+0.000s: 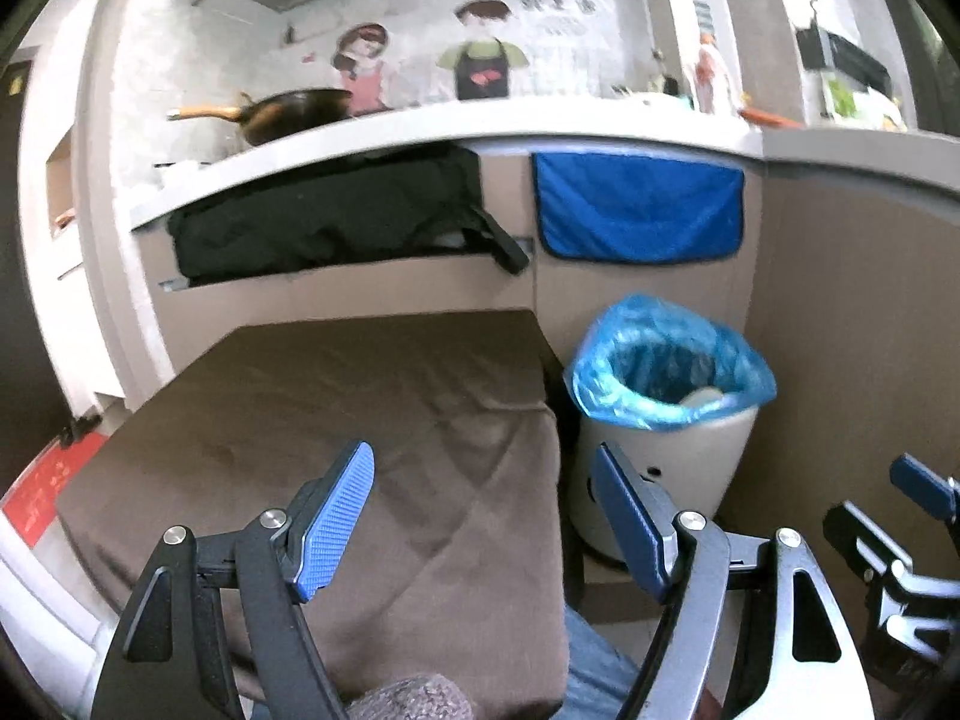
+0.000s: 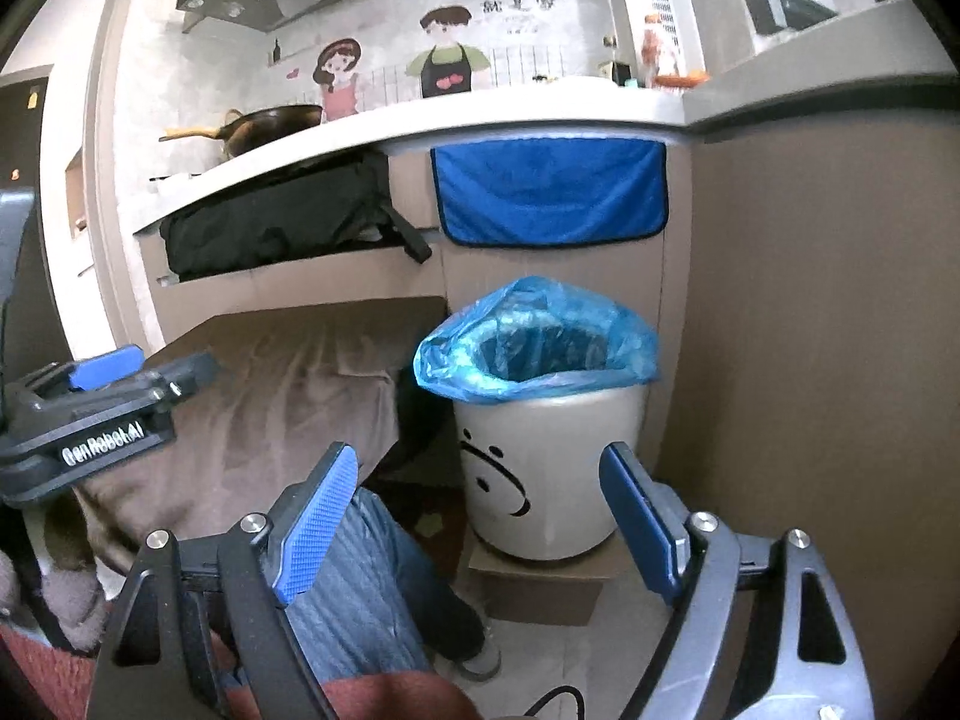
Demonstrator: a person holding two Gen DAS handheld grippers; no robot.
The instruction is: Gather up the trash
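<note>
A white trash bin [image 1: 660, 480] with a smiley face and a blue plastic liner [image 1: 669, 360] stands on the floor right of a table covered in brown cloth [image 1: 336, 408]. A pale object lies inside the liner [image 1: 702, 399]. My left gripper [image 1: 486, 516] is open and empty over the table's right front part. My right gripper [image 2: 480, 516] is open and empty, held in front of the bin [image 2: 546, 480]. The liner [image 2: 534, 339] also shows in the right wrist view. The left gripper shows at the left of the right wrist view [image 2: 102, 396]. No loose trash shows on the cloth.
A counter [image 1: 480, 126] runs behind, with a black wok [image 1: 288, 114] on it, a black bag [image 1: 324, 216] under it and a blue cloth [image 1: 639, 207] hanging from it. A brown wall panel [image 2: 810, 300] stands right of the bin. The person's jeans-clad leg [image 2: 372, 588] is below.
</note>
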